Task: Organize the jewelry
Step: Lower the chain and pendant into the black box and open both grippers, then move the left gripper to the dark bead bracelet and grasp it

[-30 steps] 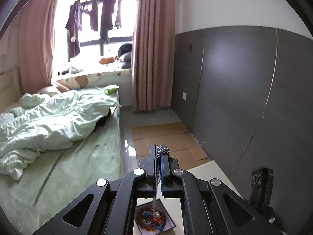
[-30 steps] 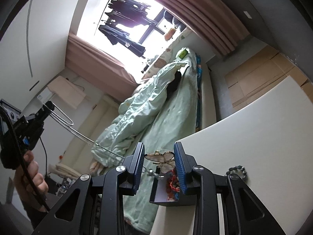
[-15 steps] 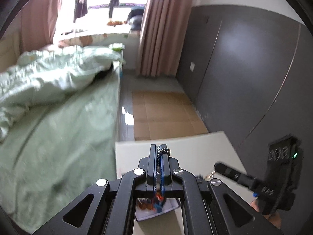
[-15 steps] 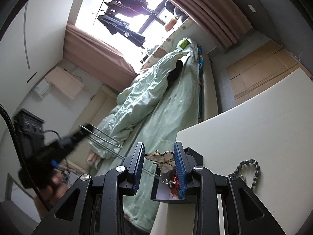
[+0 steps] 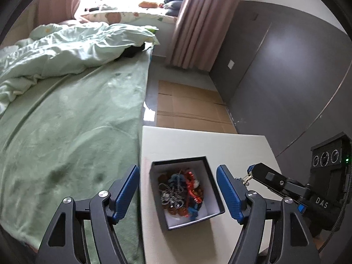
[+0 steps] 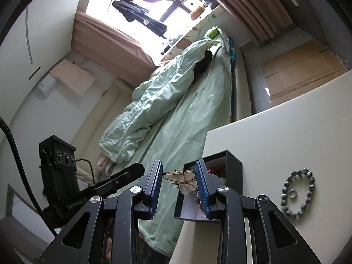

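The right gripper's finger is hiding part of the box, and the tangled jewelry inside is looking too small to tell apart.

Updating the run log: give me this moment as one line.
left gripper: opening, empty, over jewelry box | right gripper: holding gold butterfly piece | bead bracelet: on table

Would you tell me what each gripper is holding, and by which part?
Right gripper pinches a gold butterfly ornament across its wings. Left gripper, jaws opening, holds nothing.
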